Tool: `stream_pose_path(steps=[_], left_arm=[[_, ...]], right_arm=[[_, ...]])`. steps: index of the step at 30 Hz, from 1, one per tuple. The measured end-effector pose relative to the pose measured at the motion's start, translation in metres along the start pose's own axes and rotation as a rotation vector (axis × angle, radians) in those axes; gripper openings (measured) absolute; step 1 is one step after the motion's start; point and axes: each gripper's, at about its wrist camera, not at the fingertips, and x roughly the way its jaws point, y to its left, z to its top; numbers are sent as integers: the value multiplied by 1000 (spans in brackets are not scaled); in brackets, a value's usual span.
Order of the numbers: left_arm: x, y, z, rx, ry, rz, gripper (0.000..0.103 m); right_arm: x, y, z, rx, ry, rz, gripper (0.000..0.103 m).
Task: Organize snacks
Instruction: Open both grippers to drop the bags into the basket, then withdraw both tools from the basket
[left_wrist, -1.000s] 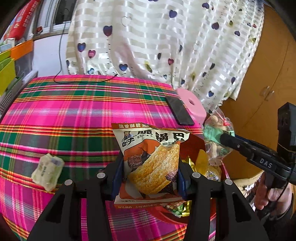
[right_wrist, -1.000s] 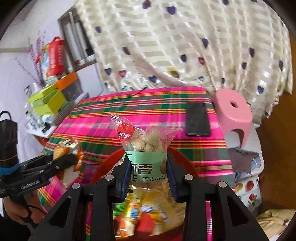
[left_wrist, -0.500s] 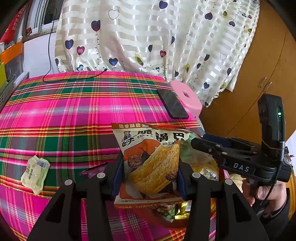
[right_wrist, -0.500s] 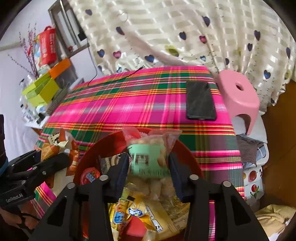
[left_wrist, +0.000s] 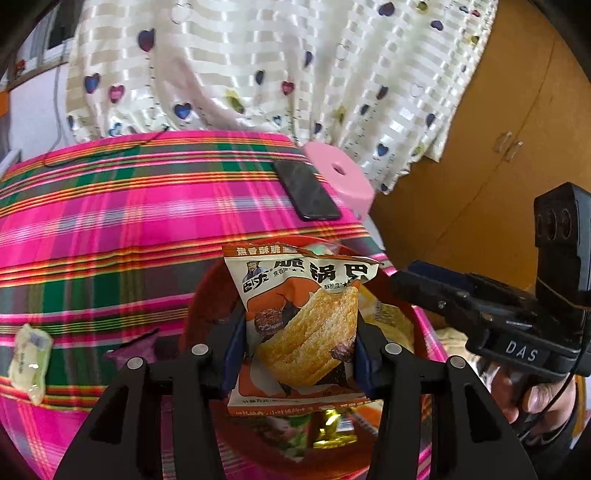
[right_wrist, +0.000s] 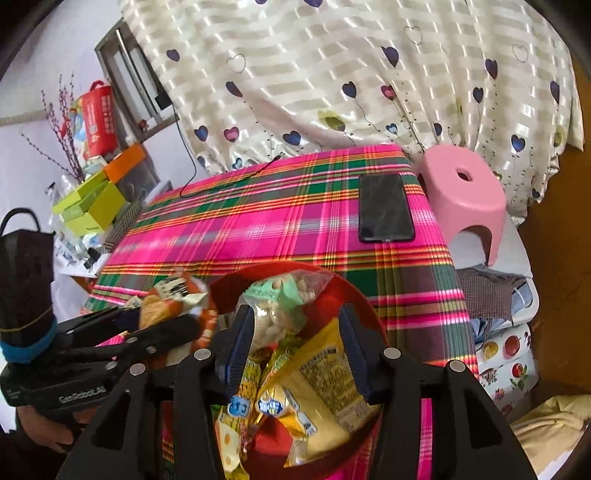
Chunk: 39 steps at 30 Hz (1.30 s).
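My left gripper (left_wrist: 299, 347) is shut on an orange-and-white rice-crust snack packet (left_wrist: 301, 321) and holds it just above the red bowl (left_wrist: 199, 306). My right gripper (right_wrist: 295, 345) is open over the same red bowl (right_wrist: 354, 291). The clear peanut bag with a green label (right_wrist: 280, 306) lies in the bowl between the open fingers, on top of yellow packets (right_wrist: 317, 384). The left gripper with its packet (right_wrist: 166, 310) shows at the bowl's left rim in the right wrist view. The right gripper (left_wrist: 436, 291) shows at the bowl's right side in the left wrist view.
A plaid tablecloth (left_wrist: 110, 236) covers the table. A pale green packet (left_wrist: 29, 350) and a purple wrapper (left_wrist: 129, 347) lie left of the bowl. A black phone (right_wrist: 384, 208) lies at the far right edge. A pink stool (right_wrist: 465, 192) stands beyond it. Boxes (right_wrist: 88, 203) stack at the far left.
My right gripper lowered the peanut bag into the red bowl and opened, letting it go. My left gripper moved right with the rice-crust packet, over the bowl.
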Motion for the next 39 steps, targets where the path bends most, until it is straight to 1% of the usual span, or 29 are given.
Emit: stream_pose_path(steps=[1,3,7,10,13,15,17,20,24,27,30,35,38,39], left_arm=[[1,-1,-1,0,3,-7,53],[0,-2,-3,3,-4,-17,62],[-6,2,-4,0,-37,-14,63],[-15,7,1,-2,-73,18,63],[-23,17,1,-28,-90,24,63],[-28,26,-1,-58,-96,46,63],[-35,36,-5,-83,-101,51,63],[-45,51,-12,-112,-106,73,63],[-56,66,-24,-141,-103,91,63],[-65,75,-31,-151,-106,101,63],[-74,83,-34,-157,-117,109,63],[-84,99,-39,-183,-128,115,63],[-85,104,-42,-190,-128,110,63],[-85,105,-43,-191,-125,107,63]], right_arm=[[-1,-1,-2,2,0,0,47],[-3,-4,-5,8,0,-2,47],[-4,-5,-7,12,-3,2,47],[-6,-5,-9,9,-5,10,47],[-12,0,-11,5,-17,28,47],[-15,7,-14,-7,-23,41,46],[-18,18,-19,-32,-23,64,36],[-15,40,-31,-73,4,102,26],[6,75,-46,-139,68,141,23],[25,88,-46,-178,90,96,23],[39,87,-34,-166,86,46,23],[46,87,-20,-137,101,45,23],[28,97,-15,-166,33,55,23],[27,98,-12,-171,22,38,23]])
